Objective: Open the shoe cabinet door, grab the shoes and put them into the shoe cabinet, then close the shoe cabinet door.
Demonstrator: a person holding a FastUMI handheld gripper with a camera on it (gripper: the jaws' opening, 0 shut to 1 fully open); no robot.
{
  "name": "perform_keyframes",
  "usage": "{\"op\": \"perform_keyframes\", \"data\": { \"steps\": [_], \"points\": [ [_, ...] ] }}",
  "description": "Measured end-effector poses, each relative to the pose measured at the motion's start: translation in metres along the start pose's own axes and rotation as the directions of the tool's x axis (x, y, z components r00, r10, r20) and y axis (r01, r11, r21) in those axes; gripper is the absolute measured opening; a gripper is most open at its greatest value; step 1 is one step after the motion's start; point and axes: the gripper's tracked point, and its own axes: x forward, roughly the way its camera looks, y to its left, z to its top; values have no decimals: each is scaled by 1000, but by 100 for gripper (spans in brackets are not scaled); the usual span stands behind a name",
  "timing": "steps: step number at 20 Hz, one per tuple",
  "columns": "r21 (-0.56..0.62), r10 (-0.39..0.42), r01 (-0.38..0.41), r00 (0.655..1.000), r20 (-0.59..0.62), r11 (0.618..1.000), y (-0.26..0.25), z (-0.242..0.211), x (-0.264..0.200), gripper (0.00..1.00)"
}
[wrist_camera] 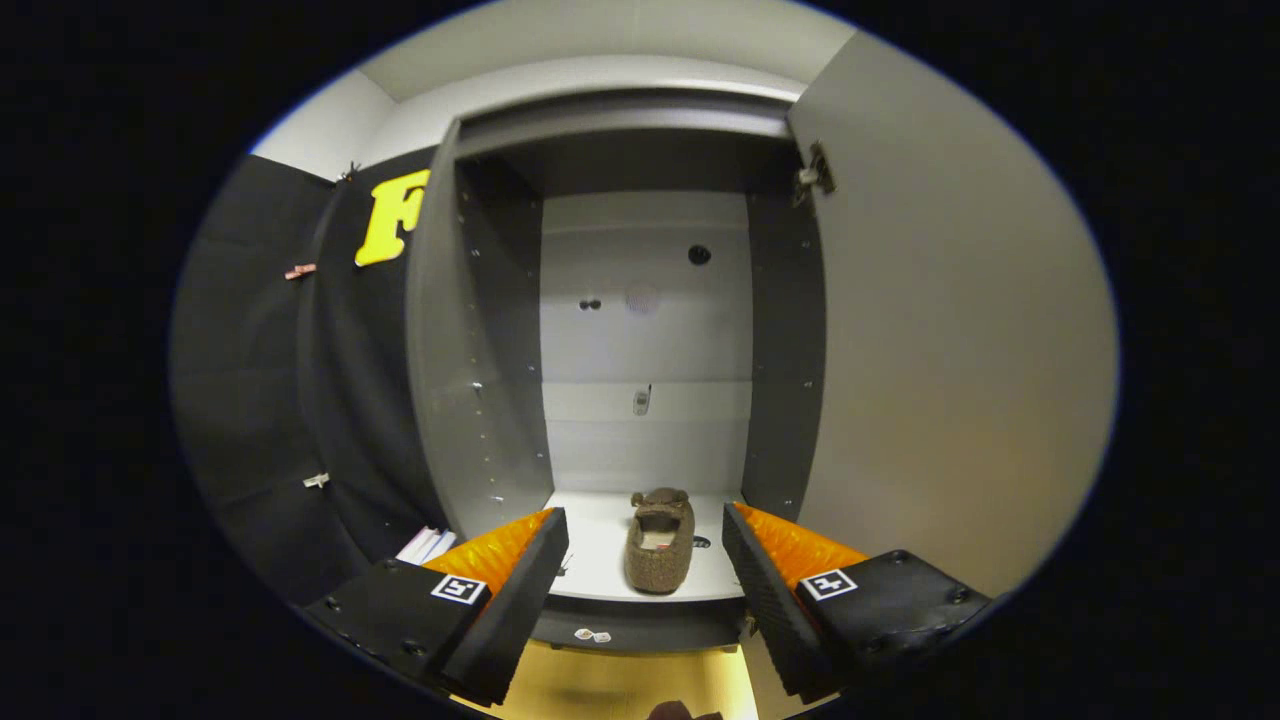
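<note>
The shoe cabinet (pixel 645 330) stands open ahead of me, its door (pixel 940 340) swung out on the right. One brown fuzzy slipper (pixel 659 540) lies on the white bottom shelf (pixel 600 545), toe toward me, just beyond my fingertips and in line with the gap between them. My gripper (pixel 645 550) is open, with nothing between its fingers. A small dark brown shape (pixel 680 711) peeks in low down between the fingers; I cannot tell what it is.
The cabinet's grey left wall (pixel 470 350) and dark right wall (pixel 785 350) flank the shelf. Its pale back panel (pixel 645 300) carries a few holes. Yellowish floor (pixel 620 685) lies under the gripper. Some white sheets (pixel 425 545) sit on the floor left of the cabinet.
</note>
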Motion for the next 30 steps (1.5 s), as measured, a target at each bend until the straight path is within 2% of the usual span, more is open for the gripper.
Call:
{"op": "perform_keyframes", "data": {
  "steps": [4,8,12,17,20,24,27,30],
  "points": [
    [30,39,-40,998,41,999,7,8,-74,98],
    [35,34,-37,996,88,999,-1,14,-143,98],
    [4,-22,22,987,157,1000,-34,29,-201,97],
    [30,-146,143,964,221,989,-100,45,-256,97],
    [42,-244,241,941,236,970,-141,42,-269,97],
    [33,-382,385,897,220,922,-212,26,-273,97],
    [26,-409,410,900,153,912,-241,3,-255,97],
    [28,-385,384,917,106,923,-257,-14,-229,97]
  ]
}}
